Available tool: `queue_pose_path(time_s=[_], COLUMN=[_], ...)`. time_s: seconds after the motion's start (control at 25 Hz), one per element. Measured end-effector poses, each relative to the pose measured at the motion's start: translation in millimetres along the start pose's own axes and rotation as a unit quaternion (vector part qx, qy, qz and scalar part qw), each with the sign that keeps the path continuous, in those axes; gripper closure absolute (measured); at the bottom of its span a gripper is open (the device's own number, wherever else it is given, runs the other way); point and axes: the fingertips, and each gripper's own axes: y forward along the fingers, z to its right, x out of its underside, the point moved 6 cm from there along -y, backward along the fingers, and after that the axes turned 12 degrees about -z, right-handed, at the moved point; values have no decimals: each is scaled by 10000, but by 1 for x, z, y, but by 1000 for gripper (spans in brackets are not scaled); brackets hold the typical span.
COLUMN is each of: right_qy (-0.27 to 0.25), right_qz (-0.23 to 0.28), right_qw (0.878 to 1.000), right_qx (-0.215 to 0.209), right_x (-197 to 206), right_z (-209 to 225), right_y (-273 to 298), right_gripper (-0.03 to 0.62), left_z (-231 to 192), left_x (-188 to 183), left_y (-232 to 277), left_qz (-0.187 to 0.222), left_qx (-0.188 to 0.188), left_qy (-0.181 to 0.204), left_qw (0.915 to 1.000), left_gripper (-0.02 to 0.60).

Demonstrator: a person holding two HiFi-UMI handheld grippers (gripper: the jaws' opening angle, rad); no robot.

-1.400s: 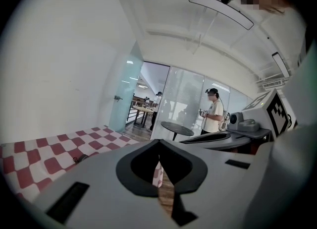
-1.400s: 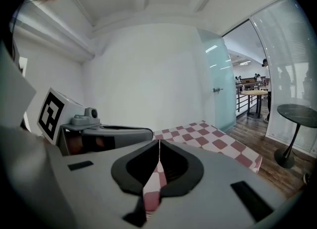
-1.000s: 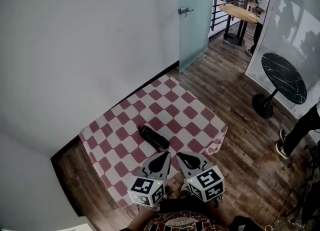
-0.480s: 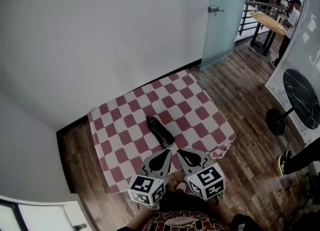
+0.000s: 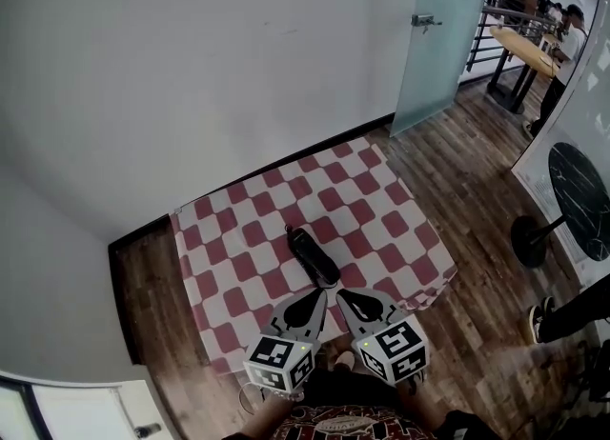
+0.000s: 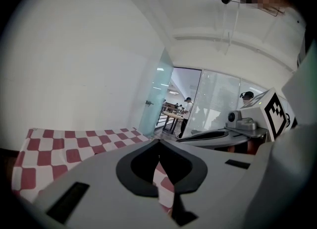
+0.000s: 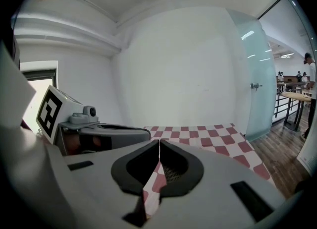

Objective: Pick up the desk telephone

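Right edge cuts bystander's leg (image 5: 583,301) and round table (image 5: 578,198), distant figures (image 5: 570,27) too small

Office or commercial interior: frosted glass door (image 5: 437,48), wood-plank floor (image 5: 467,181), round black table (image 5: 579,198), standing-height table (image 5: 530,49) beyond.

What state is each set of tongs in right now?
Left tongs: closed, holding nothing.
Right tongs: closed, holding nothing.

Head view looks down on left gripper (image 5: 320,296) and right gripper (image 5: 342,296); their views (low, forward) share the checkered cloth (image 5: 381,214).
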Motion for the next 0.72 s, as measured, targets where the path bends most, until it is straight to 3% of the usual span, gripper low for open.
queue_pose_path(time_s=[0.28,0.72], right_qy=[27,26], right_qz=[-70,-295], right_qw=[10000,9995], right_qx=[55,60], right_x=[-14,-33], right_z=[8,1], right_y=[29,82], right_gripper=[574,574], left_z=[-28,-81], left_x=[-13,-10], left_y=[15,19], left_qz=[-145,-300], left_qx=[80,194], left_qy=[135,-105], left_qw=[9998,9993], left_gripper=[577,577])
